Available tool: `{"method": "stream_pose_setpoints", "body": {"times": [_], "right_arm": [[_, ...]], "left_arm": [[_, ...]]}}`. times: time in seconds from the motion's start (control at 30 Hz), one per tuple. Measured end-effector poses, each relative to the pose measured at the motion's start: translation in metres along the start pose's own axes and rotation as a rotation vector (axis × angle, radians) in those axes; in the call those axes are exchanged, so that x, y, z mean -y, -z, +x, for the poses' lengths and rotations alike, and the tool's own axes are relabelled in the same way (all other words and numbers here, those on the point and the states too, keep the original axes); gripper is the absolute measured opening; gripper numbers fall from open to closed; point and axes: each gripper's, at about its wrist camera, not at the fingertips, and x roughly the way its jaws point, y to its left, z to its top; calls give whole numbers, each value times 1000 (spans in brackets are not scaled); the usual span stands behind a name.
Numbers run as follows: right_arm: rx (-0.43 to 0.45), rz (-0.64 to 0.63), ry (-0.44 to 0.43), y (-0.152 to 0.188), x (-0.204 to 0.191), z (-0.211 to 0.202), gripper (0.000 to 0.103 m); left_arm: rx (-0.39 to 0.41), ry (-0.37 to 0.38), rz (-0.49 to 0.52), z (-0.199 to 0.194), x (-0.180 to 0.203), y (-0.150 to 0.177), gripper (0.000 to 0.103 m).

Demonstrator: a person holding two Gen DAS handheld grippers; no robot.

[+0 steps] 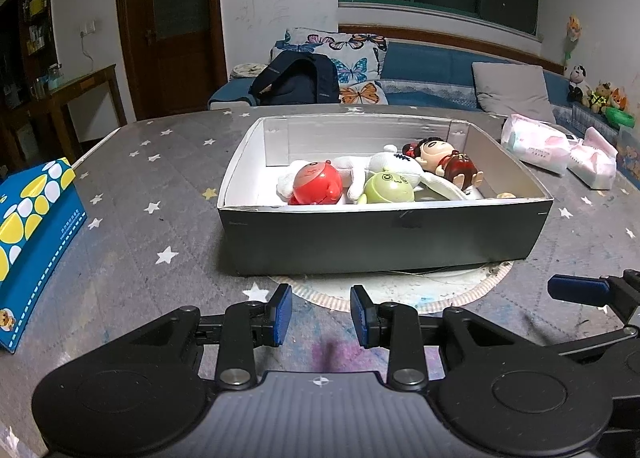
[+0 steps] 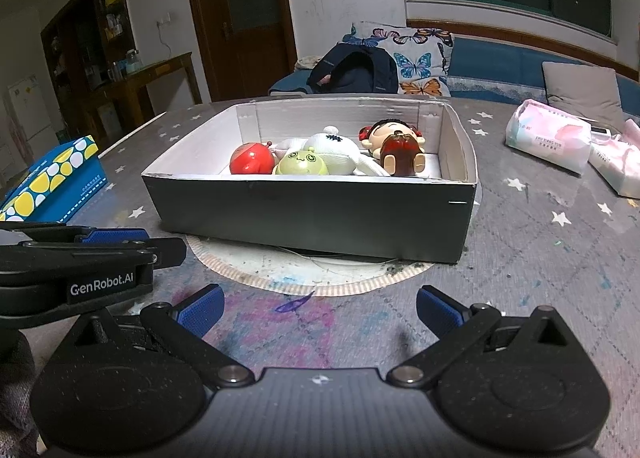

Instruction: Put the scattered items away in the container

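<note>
Both the left gripper [image 1: 321, 314] and right gripper [image 2: 318, 310] gape empty; toys fill the grey cardboard box [image 2: 312, 210] at twelve o'clock, so probably just withdraw.

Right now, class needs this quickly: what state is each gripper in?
Left gripper: open, fingers part-way apart, holding nothing.
Right gripper: open wide, holding nothing.
</note>
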Motion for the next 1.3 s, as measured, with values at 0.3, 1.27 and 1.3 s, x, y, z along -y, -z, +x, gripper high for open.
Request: {"method": "stream_pose_setpoints", "body": {"times": [0.3,1.27,1.3], "right_arm": [[-13,-2,1,-3,1,7,103],[-44,5,11,-12,9,28,103],[-45,5,10,-13,9,29,103]], "left_arm": [[-13,-15,5,7,-1,-3,34],[-38,-30,9,27,-1,-13,34],[-39,-31,9,28,-1,-14,34]]}}
